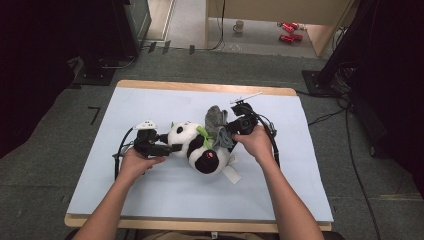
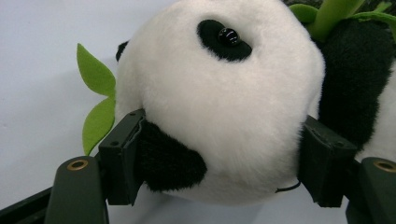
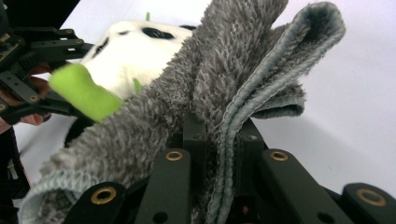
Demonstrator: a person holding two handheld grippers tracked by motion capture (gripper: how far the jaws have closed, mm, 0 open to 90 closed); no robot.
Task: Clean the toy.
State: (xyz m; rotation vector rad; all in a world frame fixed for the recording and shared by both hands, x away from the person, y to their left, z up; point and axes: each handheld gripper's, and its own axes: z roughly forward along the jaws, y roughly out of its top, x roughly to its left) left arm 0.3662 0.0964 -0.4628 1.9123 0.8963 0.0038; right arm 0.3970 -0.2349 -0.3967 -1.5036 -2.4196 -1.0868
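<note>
We see the panda [image 1: 200,147] lying at the centre of the high view on the table [image 1: 150,195]. Our left gripper [image 2: 219,154] stands wide, its pads pressed on either side of the panda's head. Our right gripper [image 3: 219,154] is clamped tight on a folded grey cloth [image 3: 224,74], which sits just right of and above the panda, touching its green leaf [image 1: 204,132].

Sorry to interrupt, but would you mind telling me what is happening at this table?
A person is working on a toy panda lying on the white table. The left gripper is clamped on the panda's head, steadying it. The right gripper is shut on a folded grey cloth, held against the panda's body, seemingly to wipe it.
</note>
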